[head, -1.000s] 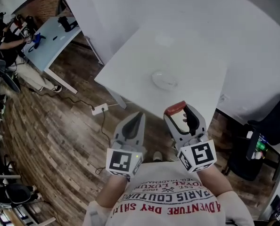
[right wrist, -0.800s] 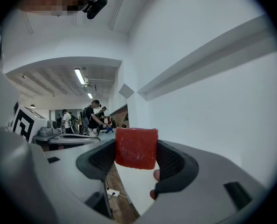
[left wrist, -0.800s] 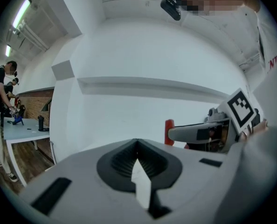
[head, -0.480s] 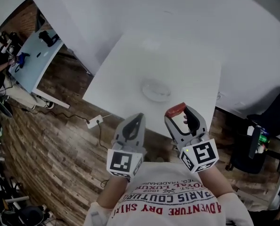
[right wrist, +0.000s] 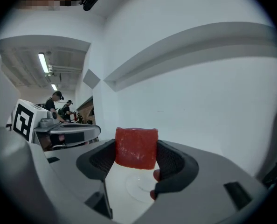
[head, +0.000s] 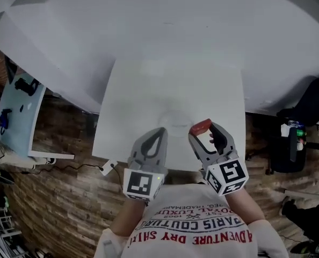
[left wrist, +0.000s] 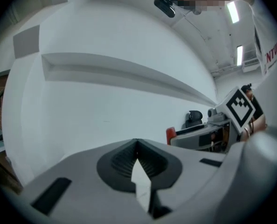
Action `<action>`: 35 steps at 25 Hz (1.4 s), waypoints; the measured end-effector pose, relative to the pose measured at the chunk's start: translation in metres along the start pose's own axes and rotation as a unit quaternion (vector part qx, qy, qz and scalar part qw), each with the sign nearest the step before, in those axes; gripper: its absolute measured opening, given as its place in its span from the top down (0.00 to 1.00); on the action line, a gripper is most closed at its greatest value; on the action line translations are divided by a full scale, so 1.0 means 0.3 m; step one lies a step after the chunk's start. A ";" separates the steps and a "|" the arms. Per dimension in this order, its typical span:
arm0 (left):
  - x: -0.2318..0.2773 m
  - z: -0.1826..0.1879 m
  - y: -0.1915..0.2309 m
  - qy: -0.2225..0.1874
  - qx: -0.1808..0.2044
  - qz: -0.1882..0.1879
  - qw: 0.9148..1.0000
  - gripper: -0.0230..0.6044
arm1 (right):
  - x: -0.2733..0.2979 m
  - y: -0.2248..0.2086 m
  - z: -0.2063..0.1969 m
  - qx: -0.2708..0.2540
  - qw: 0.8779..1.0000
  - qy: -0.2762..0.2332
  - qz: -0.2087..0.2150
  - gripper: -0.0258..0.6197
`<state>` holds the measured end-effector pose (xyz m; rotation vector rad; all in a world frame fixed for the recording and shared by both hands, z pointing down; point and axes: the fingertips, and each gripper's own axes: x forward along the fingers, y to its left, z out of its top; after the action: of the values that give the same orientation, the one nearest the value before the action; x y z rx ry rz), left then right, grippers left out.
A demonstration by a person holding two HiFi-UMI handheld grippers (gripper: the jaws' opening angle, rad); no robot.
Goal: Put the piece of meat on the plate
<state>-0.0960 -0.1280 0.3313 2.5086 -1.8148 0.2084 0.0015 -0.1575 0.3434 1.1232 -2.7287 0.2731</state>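
Observation:
A red block of meat (right wrist: 136, 146) sits clamped between the jaws of my right gripper (right wrist: 137, 157). In the head view the meat (head: 201, 126) shows at the right gripper's (head: 203, 129) tip, over the near edge of the white table (head: 132, 90). A pale, shallow plate (head: 174, 115) lies on the table just ahead of both grippers. It also shows under the meat as the plate (right wrist: 139, 188) in the right gripper view. My left gripper (head: 160, 131) is held beside the right one, its jaws shut on nothing (left wrist: 137, 148).
The table stands against a plain white wall (head: 165, 20). Wooden floor (head: 57, 165) lies to the left, with a cable and plug there. A dark chair (head: 315, 98) and a small stand with bottles (head: 294, 136) are at the right.
The view has swung round, so the table now lies square in front and the plate is closer to the grippers. Both grippers keep their pose, the meat still held.

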 end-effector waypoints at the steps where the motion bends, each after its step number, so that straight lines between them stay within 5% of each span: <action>1: 0.020 0.005 0.029 -0.002 0.004 -0.012 1.000 0.96 | 0.027 -0.002 -0.001 0.004 1.000 0.005 -0.012 0.53; 16: 0.229 -0.136 0.244 0.046 -0.015 -0.148 0.988 0.96 | 0.345 -0.036 -0.210 0.078 0.978 0.134 -0.142 0.53; 35: 0.321 -0.463 0.210 0.144 -0.041 -0.198 0.969 0.96 | 0.482 -0.094 -0.650 0.097 0.940 0.294 -0.143 0.53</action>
<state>-0.1382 -0.2236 0.4785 2.5525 -1.1672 0.4420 -0.0613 -0.2290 0.5684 1.2227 -2.0229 0.7147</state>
